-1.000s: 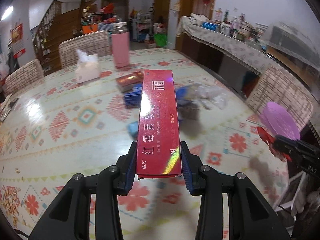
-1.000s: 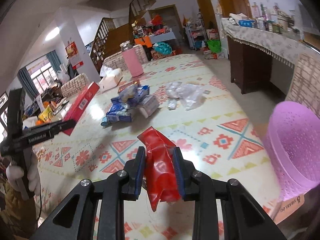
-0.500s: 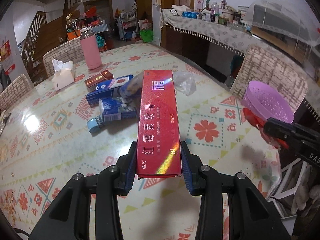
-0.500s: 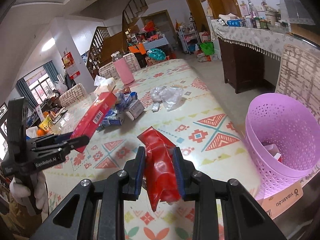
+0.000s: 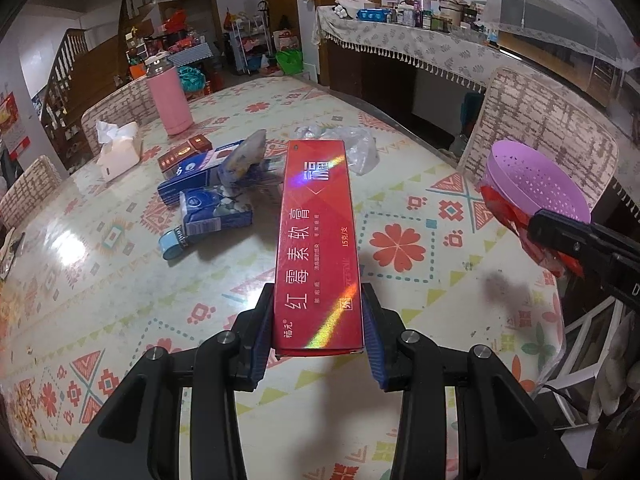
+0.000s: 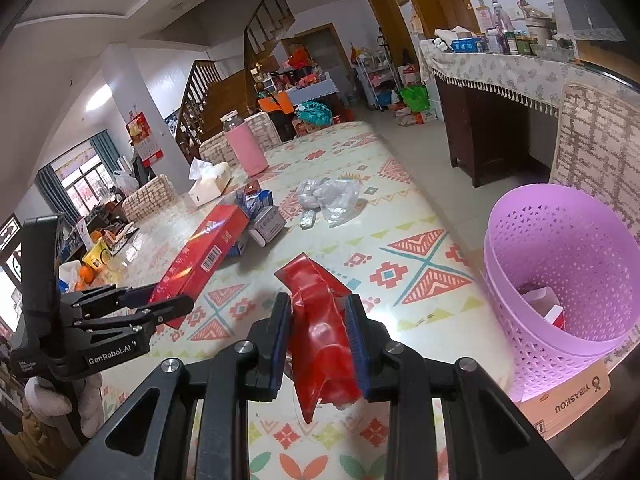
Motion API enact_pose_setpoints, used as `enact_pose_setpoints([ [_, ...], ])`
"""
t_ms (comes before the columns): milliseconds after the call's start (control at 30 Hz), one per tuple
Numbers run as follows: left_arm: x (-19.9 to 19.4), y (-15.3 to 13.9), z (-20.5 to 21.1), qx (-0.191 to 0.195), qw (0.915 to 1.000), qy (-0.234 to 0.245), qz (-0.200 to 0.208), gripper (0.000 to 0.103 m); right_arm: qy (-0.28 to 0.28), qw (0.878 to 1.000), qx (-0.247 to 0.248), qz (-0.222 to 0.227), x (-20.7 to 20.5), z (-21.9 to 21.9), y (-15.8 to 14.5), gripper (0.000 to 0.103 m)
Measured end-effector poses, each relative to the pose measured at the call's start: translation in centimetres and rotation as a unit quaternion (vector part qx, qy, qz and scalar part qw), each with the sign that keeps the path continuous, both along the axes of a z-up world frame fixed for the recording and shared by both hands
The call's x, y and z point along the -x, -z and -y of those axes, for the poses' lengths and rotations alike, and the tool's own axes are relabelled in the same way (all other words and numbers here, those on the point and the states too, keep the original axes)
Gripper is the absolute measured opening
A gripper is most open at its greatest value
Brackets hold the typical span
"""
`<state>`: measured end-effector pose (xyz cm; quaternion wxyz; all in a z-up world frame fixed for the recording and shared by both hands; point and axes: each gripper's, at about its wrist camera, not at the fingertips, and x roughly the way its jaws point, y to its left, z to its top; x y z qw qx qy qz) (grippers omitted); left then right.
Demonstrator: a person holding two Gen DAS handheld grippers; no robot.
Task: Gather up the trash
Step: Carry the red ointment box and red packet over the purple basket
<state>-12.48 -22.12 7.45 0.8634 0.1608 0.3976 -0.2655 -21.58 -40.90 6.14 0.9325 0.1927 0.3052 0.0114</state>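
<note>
Both loads are lifted over the table (image 5: 400, 152): the left gripper (image 5: 318, 340) pinches a red box (image 5: 316, 248), the right gripper (image 6: 320, 340) a red wrapper (image 6: 320, 332). Next I'd expect each carried over the bin (image 6: 560, 264) at frame right and let go.

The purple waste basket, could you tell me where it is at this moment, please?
In the right wrist view the purple waste basket stands at the far right, just off the table edge, in front of a woven chair.
</note>
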Motion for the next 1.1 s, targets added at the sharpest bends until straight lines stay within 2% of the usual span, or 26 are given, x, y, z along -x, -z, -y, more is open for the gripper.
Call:
enact_pose_setpoints([
  [467,0.4,-0.7,3.1,-0.004,0.9995,0.032,0.000,0.039,0.022,1.000,0.008,0.021,0.7,2.6,-1.5,0.030],
  [833,1.2,-1.3,8.7,-0.001,0.9964,0.084,-0.004,0.039,0.072,0.997,0.026,0.031,2.5,7.6,-3.1,0.030],
  [1100,2.2,-2.2,14.4,0.009,0.9899,0.141,-0.014,0.039,0.109,0.993,0.039,0.026,3.5,11.6,-3.4,0.030],
])
